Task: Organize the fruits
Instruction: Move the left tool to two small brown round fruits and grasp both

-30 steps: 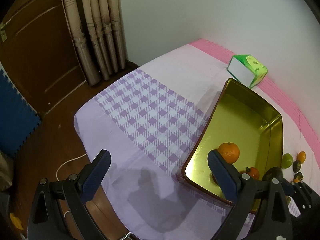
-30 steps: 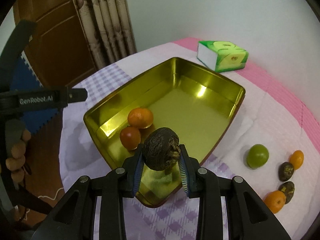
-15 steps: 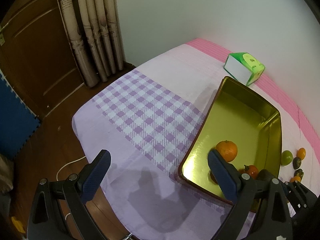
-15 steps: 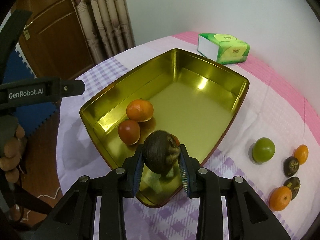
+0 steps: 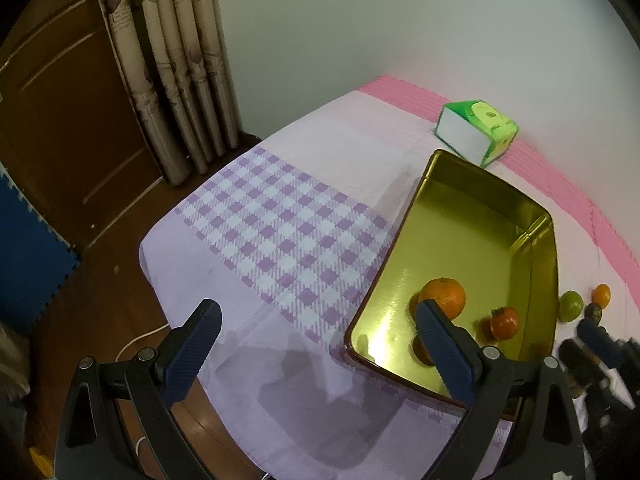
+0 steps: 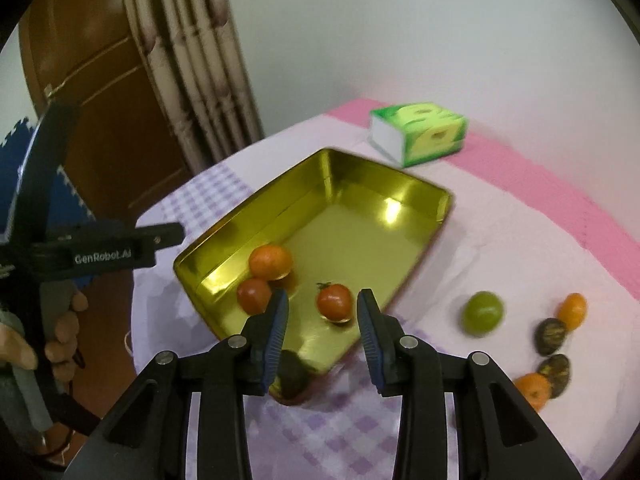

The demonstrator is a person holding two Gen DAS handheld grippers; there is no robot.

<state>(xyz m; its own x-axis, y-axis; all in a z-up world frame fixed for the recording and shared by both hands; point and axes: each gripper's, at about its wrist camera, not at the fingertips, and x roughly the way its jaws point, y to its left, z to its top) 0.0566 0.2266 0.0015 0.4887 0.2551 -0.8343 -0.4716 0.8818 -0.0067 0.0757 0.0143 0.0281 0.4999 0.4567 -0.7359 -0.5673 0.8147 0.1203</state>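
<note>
Our left gripper [image 5: 316, 334] hangs spread and empty over the cloth's [image 5: 280, 232] near edge. In the tin [image 6: 360, 184] we count an orange [image 6: 270, 261], two red fruits [image 6: 334, 301] and a dark fruit [image 6: 294, 374] in the near corner. Our right gripper [image 6: 322, 334] stands spread above them, holding nothing. Right of the tin, five fruits remain: the lime [image 6: 482, 313], two oranges, two dark ones. We judge the job nearly half done.

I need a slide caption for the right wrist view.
Open right tongs above gold tin holding fruit; green fruit waits outside.
</note>
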